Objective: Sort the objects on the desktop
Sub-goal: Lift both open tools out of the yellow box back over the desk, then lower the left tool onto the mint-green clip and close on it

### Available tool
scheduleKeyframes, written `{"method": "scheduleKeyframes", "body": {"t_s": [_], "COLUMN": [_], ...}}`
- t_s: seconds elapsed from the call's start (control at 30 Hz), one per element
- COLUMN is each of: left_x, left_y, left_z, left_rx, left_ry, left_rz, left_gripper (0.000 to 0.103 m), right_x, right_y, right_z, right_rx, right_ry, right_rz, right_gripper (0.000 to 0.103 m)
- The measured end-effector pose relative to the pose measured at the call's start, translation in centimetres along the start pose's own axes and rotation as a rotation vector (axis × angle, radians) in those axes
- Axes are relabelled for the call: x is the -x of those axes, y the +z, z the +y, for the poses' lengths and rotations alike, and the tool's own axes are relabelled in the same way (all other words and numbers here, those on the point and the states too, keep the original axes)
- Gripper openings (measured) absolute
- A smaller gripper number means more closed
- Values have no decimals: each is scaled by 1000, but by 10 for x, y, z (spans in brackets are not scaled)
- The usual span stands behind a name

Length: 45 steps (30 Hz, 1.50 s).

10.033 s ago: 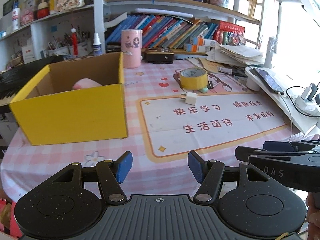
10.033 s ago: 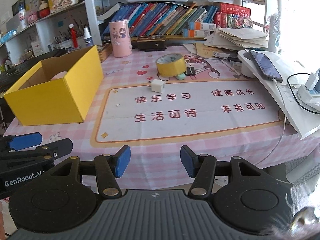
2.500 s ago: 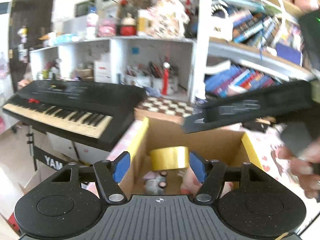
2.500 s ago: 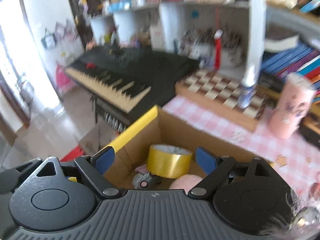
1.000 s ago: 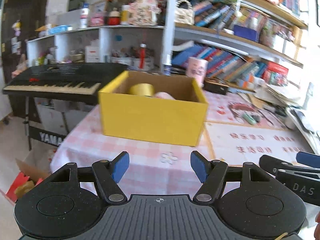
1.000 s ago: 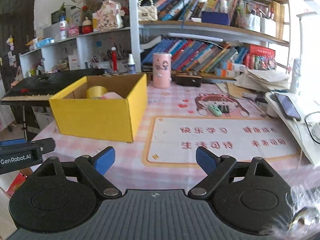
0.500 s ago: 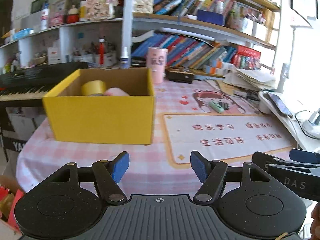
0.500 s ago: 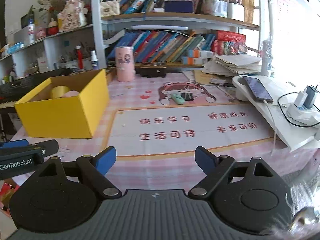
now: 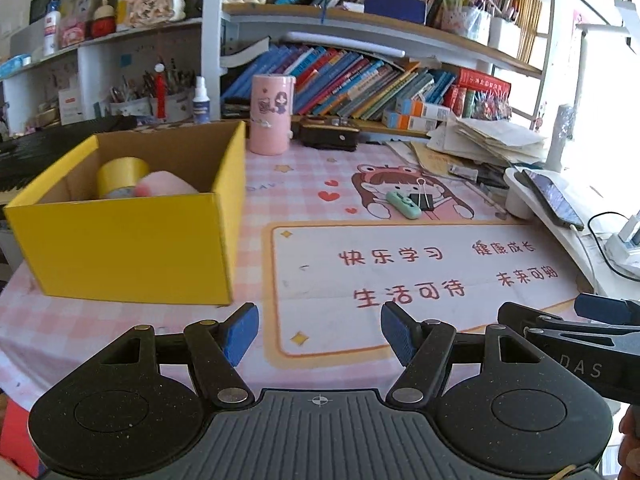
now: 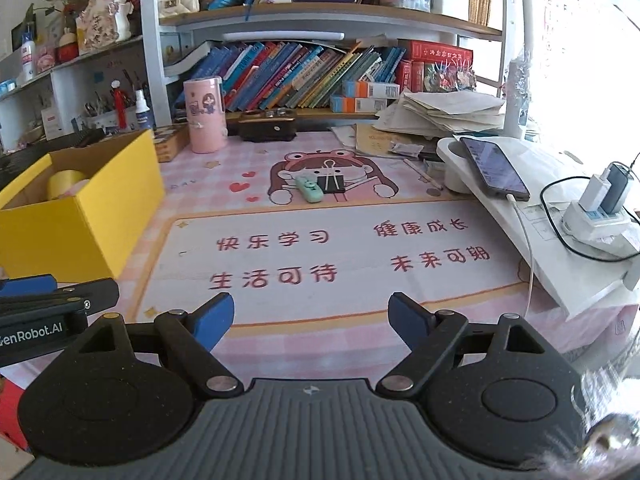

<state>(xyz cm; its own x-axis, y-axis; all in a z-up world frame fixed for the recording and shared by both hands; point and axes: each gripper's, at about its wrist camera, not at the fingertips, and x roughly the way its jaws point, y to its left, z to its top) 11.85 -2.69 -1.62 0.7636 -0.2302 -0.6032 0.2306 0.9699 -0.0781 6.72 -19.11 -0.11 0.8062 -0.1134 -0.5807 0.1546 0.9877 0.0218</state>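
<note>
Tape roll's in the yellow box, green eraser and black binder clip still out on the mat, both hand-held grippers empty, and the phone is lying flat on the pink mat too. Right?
Not the phone. The right wrist view shows it on the white stand at the mat's right edge, cable plugged in, not flat on the mat. The rest holds.

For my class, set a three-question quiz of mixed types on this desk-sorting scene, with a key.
1. True or false: the tape roll lies inside the yellow box.
2. What lies touching the green eraser on the mat? A) binder clip B) scissors C) stapler
3. Fill in: the left gripper and right gripper each hold ____.

Key:
1. True.
2. A, the binder clip.
3. Nothing; both stand open over the mat.
</note>
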Motion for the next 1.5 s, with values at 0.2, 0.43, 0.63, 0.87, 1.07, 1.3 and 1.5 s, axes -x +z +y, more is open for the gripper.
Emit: {"method": "scheduleKeyframes", "body": {"t_s": [0.2, 0.43, 0.63, 0.87, 1.07, 1.3, 1.5], "left_x": [-31, -59, -78, -103, -123, -153, -194], "left_y": [14, 32, 46, 57, 66, 74, 84], "left_z": [-30, -62, -84, -104, -117, -133, -144], "left_rx": [-1, 20, 33, 39, 27, -6, -29], "left_ry": [14, 44, 89, 131, 171, 173, 141], "left_rz": [33, 54, 63, 69, 69, 65, 74], "left_gripper": [69, 68, 68, 68, 67, 67, 65], "right_x": [-31, -64, -90, -119, -148, -176, -185], "right_y": [15, 39, 57, 74, 89, 112, 132], "right_z": [-31, -68, -94, -117, -132, -140, -149], "right_rx": [20, 10, 18, 31, 26, 8, -27], "right_ry": [8, 50, 90, 136, 152, 168, 158], "right_rz": [24, 53, 77, 89, 100, 80, 38], "right_gripper": [83, 83, 82, 79, 71, 70, 70]}}
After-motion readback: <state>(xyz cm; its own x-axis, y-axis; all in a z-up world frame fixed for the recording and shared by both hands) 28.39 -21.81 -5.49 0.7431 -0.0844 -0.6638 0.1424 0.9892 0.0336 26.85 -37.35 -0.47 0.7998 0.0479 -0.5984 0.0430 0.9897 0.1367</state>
